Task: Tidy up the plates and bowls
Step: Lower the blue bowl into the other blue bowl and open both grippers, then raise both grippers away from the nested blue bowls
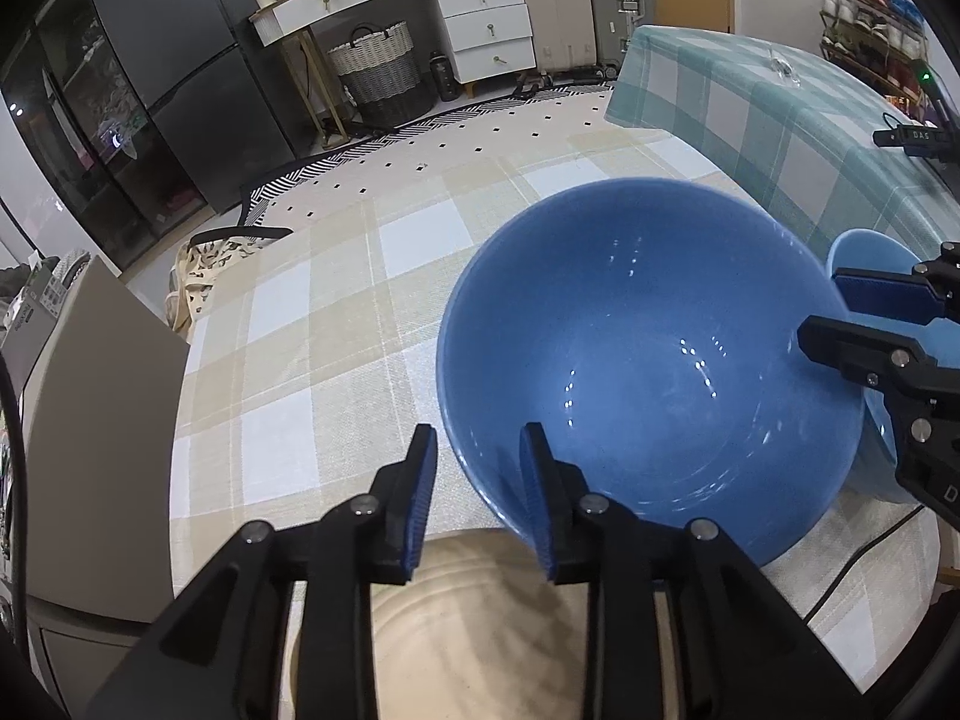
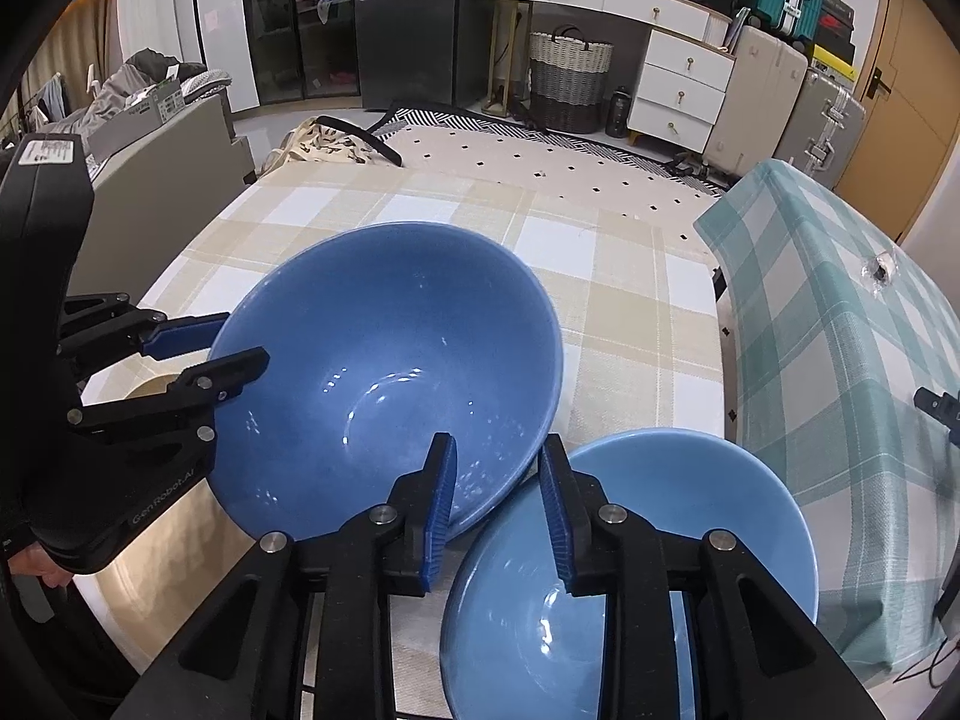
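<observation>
Checked tablecloth (image 1: 312, 312): big blue bowl (image 1: 648, 360) (rim seemingly unpinched) between parted claws

Pretty evenly lit from overhead, nothing too dim. Small white glints are scattered inside the dark blue bowl (image 1: 648, 360). Soft shadows are cast on the checked tablecloth (image 2: 606, 252). Heavy fisheye bending and black vignetting are seen at the corners. Focus is mostly sharp throughout.

A lived-in home room. Beyond the checked table (image 2: 600, 276) stand a fridge (image 2: 408, 18), drawers (image 2: 684, 84), a basket (image 2: 570, 78) and suitcases (image 2: 756, 90).
</observation>
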The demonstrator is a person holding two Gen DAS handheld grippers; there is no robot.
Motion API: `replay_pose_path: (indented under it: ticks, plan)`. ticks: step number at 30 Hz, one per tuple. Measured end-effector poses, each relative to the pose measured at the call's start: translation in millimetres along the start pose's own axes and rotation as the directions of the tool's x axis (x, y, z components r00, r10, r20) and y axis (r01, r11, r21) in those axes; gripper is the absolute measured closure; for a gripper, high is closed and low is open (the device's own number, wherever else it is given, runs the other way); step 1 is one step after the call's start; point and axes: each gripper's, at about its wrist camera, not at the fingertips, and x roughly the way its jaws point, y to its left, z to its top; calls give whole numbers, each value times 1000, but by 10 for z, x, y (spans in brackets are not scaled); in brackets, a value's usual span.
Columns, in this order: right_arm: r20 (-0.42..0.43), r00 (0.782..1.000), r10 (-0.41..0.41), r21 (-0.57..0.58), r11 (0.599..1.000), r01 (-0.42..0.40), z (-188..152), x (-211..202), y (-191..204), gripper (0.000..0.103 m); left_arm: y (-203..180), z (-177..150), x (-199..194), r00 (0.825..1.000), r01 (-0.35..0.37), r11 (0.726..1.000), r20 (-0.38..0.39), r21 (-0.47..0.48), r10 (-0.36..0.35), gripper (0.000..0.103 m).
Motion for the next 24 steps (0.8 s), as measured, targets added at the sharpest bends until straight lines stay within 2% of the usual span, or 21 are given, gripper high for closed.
replay_pose_path:
  ticks: [3,4,6,9,11,13,14,15,17,20,24]
  plan:
    - [6,1000,1,7,1000,-1,-2,-12,-32,64,53,8,3,1000,1,1000,-5,-21,-1,62]
    - [13,1000,-1,12,1000,1,-1,-26,-48,57,74,5,8,1000,3,1000,-8,-30,-3,60]
    - [20,1000,3,23,1000,-3,4,-50,-88,55,122,9,1,1000,20,998,-12,-54,-20,55]
    - [31,999,17,47,999,-19,15,-95,-157,51,204,18,-44,999,50,994,-6,-93,-51,52]
    - [48,998,37,70,997,-40,20,-149,-205,30,248,24,-89,998,69,991,3,-113,-69,51]
    - [81,995,49,92,994,-56,29,-237,-263,23,289,30,-148,996,89,987,19,-132,-87,47]
    - [92,994,54,100,993,-63,35,-278,-287,19,300,33,-177,995,97,986,26,-138,-94,38]
    - [100,993,60,112,991,-71,43,-320,-322,18,315,36,-211,994,105,984,36,-147,-100,19]
    - [114,991,64,132,988,-79,53,-391,-375,13,340,39,-304,991,121,978,78,-168,-109,6]
    - [144,988,49,152,986,-71,43,-539,-456,2,339,64,-403,984,153,974,112,-170,-135,0]
    - [178,984,25,176,983,-57,-16,-746,-605,1,278,74,-487,975,193,968,137,-161,-172,0]
